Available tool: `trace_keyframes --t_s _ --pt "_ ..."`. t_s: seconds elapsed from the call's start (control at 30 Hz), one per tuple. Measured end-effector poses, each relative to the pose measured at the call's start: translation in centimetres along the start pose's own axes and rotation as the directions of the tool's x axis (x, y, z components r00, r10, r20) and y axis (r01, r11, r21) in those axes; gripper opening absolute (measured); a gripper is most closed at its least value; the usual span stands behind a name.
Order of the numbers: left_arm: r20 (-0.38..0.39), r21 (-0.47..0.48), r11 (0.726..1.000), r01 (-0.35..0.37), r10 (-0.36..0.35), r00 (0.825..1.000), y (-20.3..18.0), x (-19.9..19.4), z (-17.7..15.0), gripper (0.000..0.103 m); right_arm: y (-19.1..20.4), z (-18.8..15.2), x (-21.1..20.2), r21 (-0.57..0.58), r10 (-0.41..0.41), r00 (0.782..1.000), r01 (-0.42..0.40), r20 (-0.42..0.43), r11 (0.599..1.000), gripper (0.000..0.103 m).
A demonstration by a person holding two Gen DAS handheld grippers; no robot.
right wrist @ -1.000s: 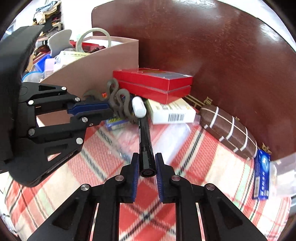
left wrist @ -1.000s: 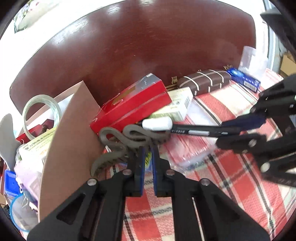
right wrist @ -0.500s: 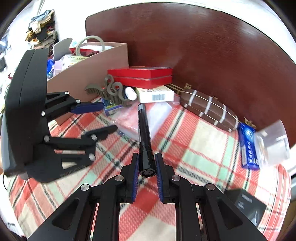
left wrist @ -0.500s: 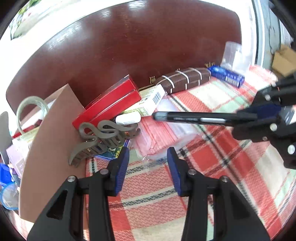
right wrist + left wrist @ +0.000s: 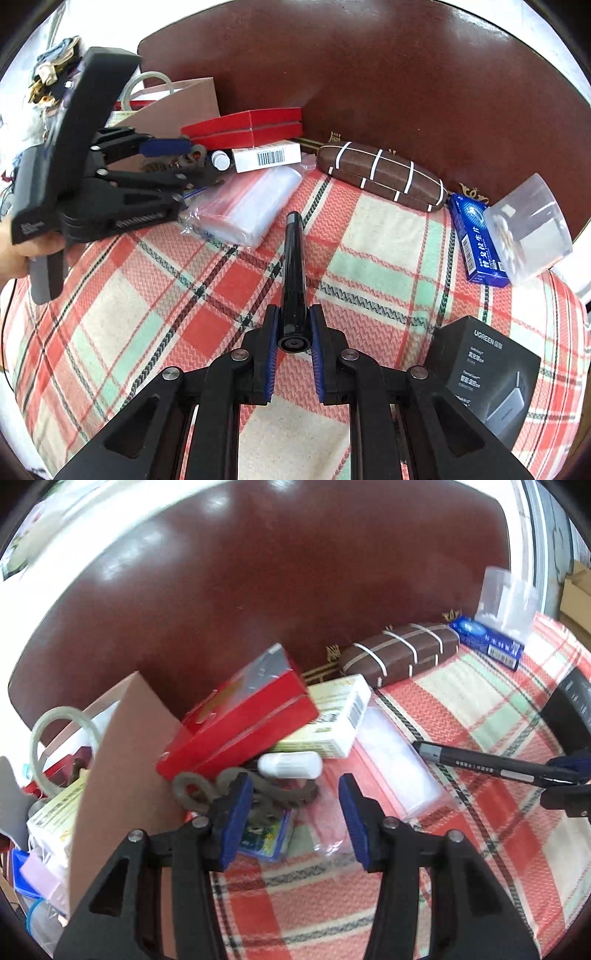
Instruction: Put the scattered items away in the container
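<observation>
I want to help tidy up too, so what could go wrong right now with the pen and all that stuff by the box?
The right gripper pinches the black pen only at its back end, so it might tilt or slip out.

The open left gripper sits close to the grey hair claw and white pen cap; a bump could knock them around.

The red box leans tilted on the pile and could slide off.

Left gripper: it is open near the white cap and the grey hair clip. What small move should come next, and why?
Probably ease the left gripper forward and shut it on the white cap. Its jaws are open with the cap just ahead of them, on the grey hair clip, beside the brown box. The right gripper already holds the black marker.
</observation>
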State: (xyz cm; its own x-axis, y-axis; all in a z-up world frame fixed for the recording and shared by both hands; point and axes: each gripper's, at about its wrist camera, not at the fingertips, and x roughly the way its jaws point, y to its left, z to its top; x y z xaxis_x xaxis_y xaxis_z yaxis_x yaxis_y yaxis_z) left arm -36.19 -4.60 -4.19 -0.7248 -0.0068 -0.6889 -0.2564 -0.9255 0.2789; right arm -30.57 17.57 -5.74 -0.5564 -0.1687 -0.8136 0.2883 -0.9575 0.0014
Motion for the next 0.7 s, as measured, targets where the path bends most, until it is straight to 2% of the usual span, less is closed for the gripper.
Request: trace_keyframes --t_s 0.03,0.1,0.2,0.27,0.3,0.33,0.4,0.53,0.7 --pt "0.000 0.004 1.000 0.003 -0.003 1.000 -0.3 0.2 0.0 0.048 0.0 0.0 0.1 0.001 0.001 1.000 -0.001 -0.001 1.000 0.017" --pt "0.006 0.029 0.999 -0.041 0.041 0.999 -1.0 0.8 0.1 0.045 -0.1 0.1 0.3 0.004 0.004 1.000 -0.004 -0.004 1.000 0.017" --pt "0.010 0.039 0.990 -0.136 0.136 0.991 -1.0 1.7 0.6 0.030 -0.2 0.0 0.5 0.016 0.021 1.000 -0.021 -0.003 1.000 0.017" --pt "0.011 0.026 0.988 -0.152 0.152 0.988 -1.0 1.7 0.7 0.030 -0.2 -0.1 0.3 0.024 0.030 1.000 -0.030 0.003 0.999 0.017" --pt "0.015 0.029 0.985 -0.169 0.169 0.986 -1.1 1.6 0.8 0.028 -0.3 -0.1 0.2 0.027 0.033 0.999 -0.033 0.007 0.999 0.017" --pt "0.023 0.038 0.983 -0.182 0.181 0.983 -1.4 1.4 0.7 0.021 -0.3 -0.1 0.1 0.027 0.032 0.999 -0.032 0.010 0.999 0.017" --pt "0.033 0.027 0.978 -0.207 0.206 0.978 -1.5 0.7 0.7 0.020 -0.4 -0.1 -0.1 0.033 0.030 0.999 -0.030 0.018 0.999 0.017" --pt "0.057 -0.077 0.994 -0.080 0.084 0.995 -0.2 -1.7 0.6 0.019 -0.2 -0.1 -0.7 0.032 0.025 0.999 -0.026 0.030 0.999 0.017" --pt "0.109 -0.104 0.994 -0.025 0.036 0.993 0.9 -6.0 0.2 0.016 0.2 0.3 -2.4 0.032 -0.001 0.999 -0.001 0.048 0.999 0.017"
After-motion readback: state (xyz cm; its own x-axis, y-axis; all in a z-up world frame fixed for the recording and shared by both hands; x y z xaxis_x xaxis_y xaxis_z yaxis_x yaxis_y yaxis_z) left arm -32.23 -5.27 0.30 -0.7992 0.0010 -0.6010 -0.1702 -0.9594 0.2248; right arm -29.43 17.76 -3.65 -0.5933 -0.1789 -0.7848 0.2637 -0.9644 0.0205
